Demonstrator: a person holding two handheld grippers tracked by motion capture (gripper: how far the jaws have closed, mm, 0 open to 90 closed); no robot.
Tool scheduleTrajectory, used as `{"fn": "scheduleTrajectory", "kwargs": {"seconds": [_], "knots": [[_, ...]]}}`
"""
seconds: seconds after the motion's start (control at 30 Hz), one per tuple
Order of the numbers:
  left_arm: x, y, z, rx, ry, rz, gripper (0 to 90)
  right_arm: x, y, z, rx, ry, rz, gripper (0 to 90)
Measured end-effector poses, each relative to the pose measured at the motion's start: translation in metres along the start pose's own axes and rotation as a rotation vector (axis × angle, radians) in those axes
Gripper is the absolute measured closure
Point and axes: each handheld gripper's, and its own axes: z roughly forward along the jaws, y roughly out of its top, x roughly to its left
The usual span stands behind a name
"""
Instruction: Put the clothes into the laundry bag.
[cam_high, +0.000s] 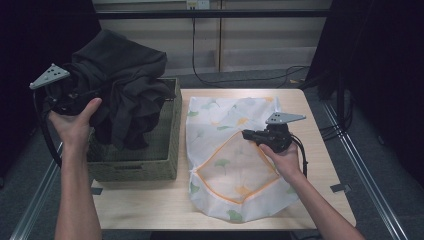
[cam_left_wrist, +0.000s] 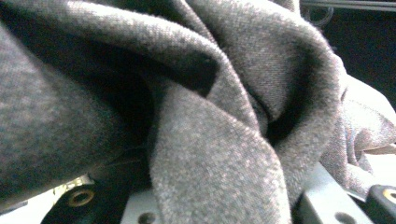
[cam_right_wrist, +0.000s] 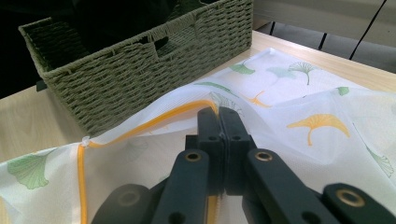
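Observation:
A dark grey garment (cam_high: 125, 85) hangs bunched above a green woven basket (cam_high: 170, 125) at the table's left. My left gripper (cam_high: 85, 92) is shut on it, with its jaws buried in the folds. Up close, the grey cloth (cam_left_wrist: 210, 140) drapes over the jaws and hides them. A white mesh laundry bag (cam_high: 225, 115) printed with ginkgo leaves lies flat to the right of the basket. My right gripper (cam_high: 246, 134) is shut on the bag's orange-trimmed opening (cam_high: 216, 150) and holds that rim lifted. In the right gripper view the jaws (cam_right_wrist: 218, 114) meet on the orange rim (cam_right_wrist: 154, 121), with the bag (cam_right_wrist: 303, 102) beneath and the basket (cam_right_wrist: 140, 70) beyond.
The wooden table (cam_high: 150, 205) shows bare wood in front of the basket and bag. Black cables (cam_high: 240, 80) lie on the floor behind the table. Metal rails (cam_high: 360, 165) run along both sides, and dark curtains close off left and right.

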Motion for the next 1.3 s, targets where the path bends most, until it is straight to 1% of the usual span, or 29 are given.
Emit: {"fn": "scheduleTrajectory", "kwargs": {"seconds": [0.07,0.1,0.13,0.17,0.2,0.3,0.43,0.53,0.6,0.63,0.67,0.7,0.77,0.9,0.97,1.03,1.1,1.13,1.17,1.27,1.3], "knots": [[-0.002,0.005,-0.001,-0.007,0.001,0.006,68.3,0.0,0.0,0.0,-0.001,-0.001,0.0,89.0],[-0.003,0.007,-0.002,-0.009,-0.004,0.014,68.2,0.0,0.0,0.0,-0.001,0.0,0.002,89.0],[-0.004,0.01,-0.002,-0.012,-0.009,0.012,68.3,0.0,0.0,0.0,-0.002,0.001,0.003,89.0],[-0.005,0.011,-0.002,-0.011,-0.001,0.017,68.3,0.0,0.0,0.0,-0.001,0.0,0.001,89.0],[-0.005,0.013,-0.003,-0.015,-0.011,0.019,68.2,0.0,0.0,0.0,0.0,0.0,0.001,89.0],[-0.007,0.019,-0.005,-0.035,-0.011,0.018,68.2,0.0,0.0,0.0,0.001,0.0,-0.001,89.0],[-0.011,0.026,-0.008,-0.045,-0.015,0.036,68.2,0.0,0.0,0.0,0.002,0.001,0.0,89.0],[-0.015,0.032,-0.012,-0.065,-0.022,0.031,68.2,0.0,0.0,0.001,0.003,0.003,-0.002,89.0],[-0.017,0.035,-0.014,-0.073,-0.024,0.043,68.2,0.001,-0.001,0.001,0.005,0.003,0.0,89.0],[-0.018,0.037,-0.015,-0.08,-0.028,0.044,68.2,0.001,-0.001,0.002,0.006,0.003,-0.003,89.0],[-0.021,0.042,-0.018,-0.088,-0.036,0.062,68.2,0.001,-0.002,0.002,0.01,0.004,-0.001,89.0],[-0.021,0.042,-0.018,-0.088,-0.036,0.062,68.2,0.001,-0.002,0.002,0.01,0.004,-0.001,89.0],[-0.024,0.046,-0.022,-0.099,-0.054,0.078,68.2,0.001,-0.003,0.003,0.016,0.005,-0.001,89.0],[-0.031,0.059,-0.028,-0.124,-0.065,0.086,68.2,0.001,-0.005,0.005,0.024,0.006,-0.004,89.0],[-0.037,0.065,-0.032,-0.132,-0.071,0.102,68.2,0.001,-0.005,0.005,0.026,0.006,-0.004,89.0],[-0.042,0.069,-0.034,-0.144,-0.077,0.105,68.2,0.0,-0.005,0.005,0.028,0.006,-0.002,89.0],[-0.046,0.073,-0.037,-0.154,-0.088,0.117,68.2,0.0,-0.006,0.005,0.029,0.005,-0.001,89.0],[-0.049,0.073,-0.038,-0.161,-0.095,0.113,68.2,0.0,-0.006,0.005,0.03,0.004,0.0,89.0],[-0.05,0.074,-0.04,-0.164,-0.103,0.12,68.2,-0.001,-0.006,0.005,0.029,0.005,0.0,89.0],[-0.058,0.074,-0.043,-0.185,-0.127,0.121,68.2,-0.001,-0.006,0.005,0.03,0.005,0.001,89.0],[-0.059,0.075,-0.044,-0.185,-0.134,0.131,68.1,-0.001,-0.007,0.005,0.032,0.003,0.002,89.0]]}}
